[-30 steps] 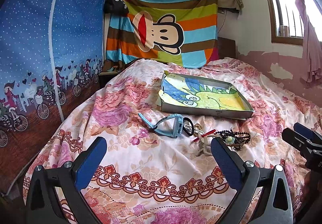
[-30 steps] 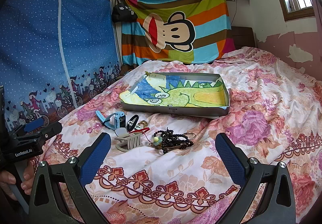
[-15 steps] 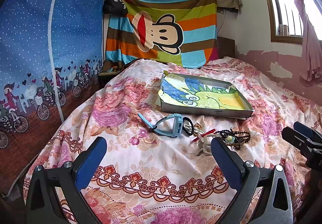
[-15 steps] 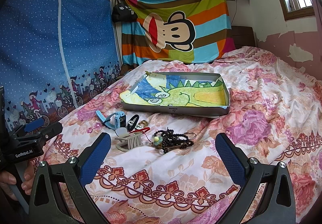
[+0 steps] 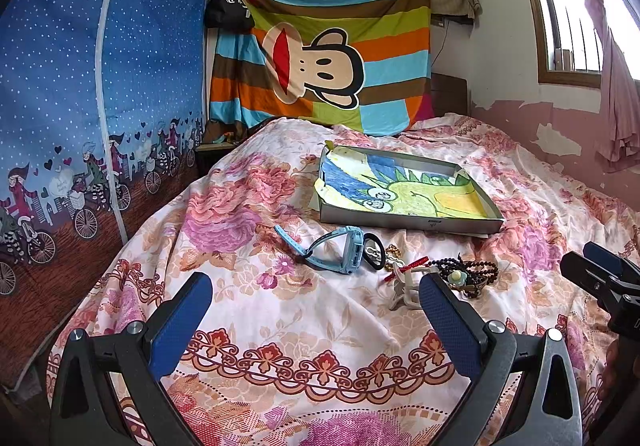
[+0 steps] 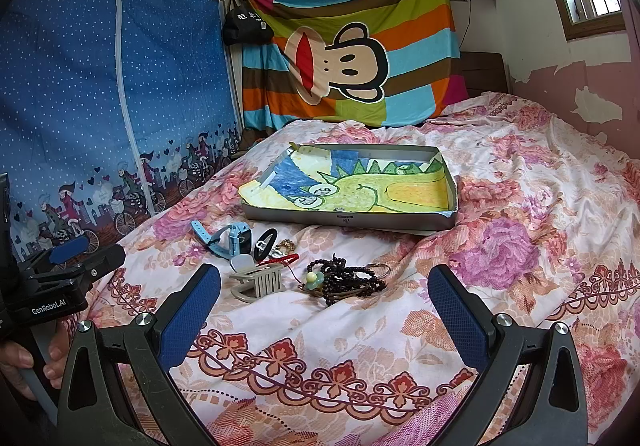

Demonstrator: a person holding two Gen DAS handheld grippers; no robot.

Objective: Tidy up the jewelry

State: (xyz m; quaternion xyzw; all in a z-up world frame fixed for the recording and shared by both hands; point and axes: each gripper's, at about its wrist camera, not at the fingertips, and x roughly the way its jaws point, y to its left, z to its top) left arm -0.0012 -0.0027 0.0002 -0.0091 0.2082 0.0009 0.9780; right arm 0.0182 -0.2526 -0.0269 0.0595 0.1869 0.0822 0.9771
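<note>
A shallow grey tray (image 5: 408,222) (image 6: 348,221) lined with a dinosaur drawing lies on the floral bedspread. In front of it lies a small heap: a light blue watch (image 5: 344,252) (image 6: 230,240), a black oval hair clip (image 5: 374,252) (image 6: 265,238), a beige claw clip (image 5: 402,292) (image 6: 258,280), a red cord (image 6: 280,258) and dark bead bracelets (image 5: 472,272) (image 6: 348,278). My left gripper (image 5: 316,302) is open and empty, short of the heap. My right gripper (image 6: 324,294) is open and empty, just before the beads.
A blue fabric wardrobe (image 5: 80,85) stands along the bed's left side. A striped monkey blanket (image 5: 320,53) hangs at the headboard. A window (image 5: 572,5) and peeling pink wall are on the right. Each gripper shows at the other view's edge (image 5: 604,278) (image 6: 60,278).
Both grippers stay open and nearly still. The views shift only slightly; nothing on the bed has moved.
</note>
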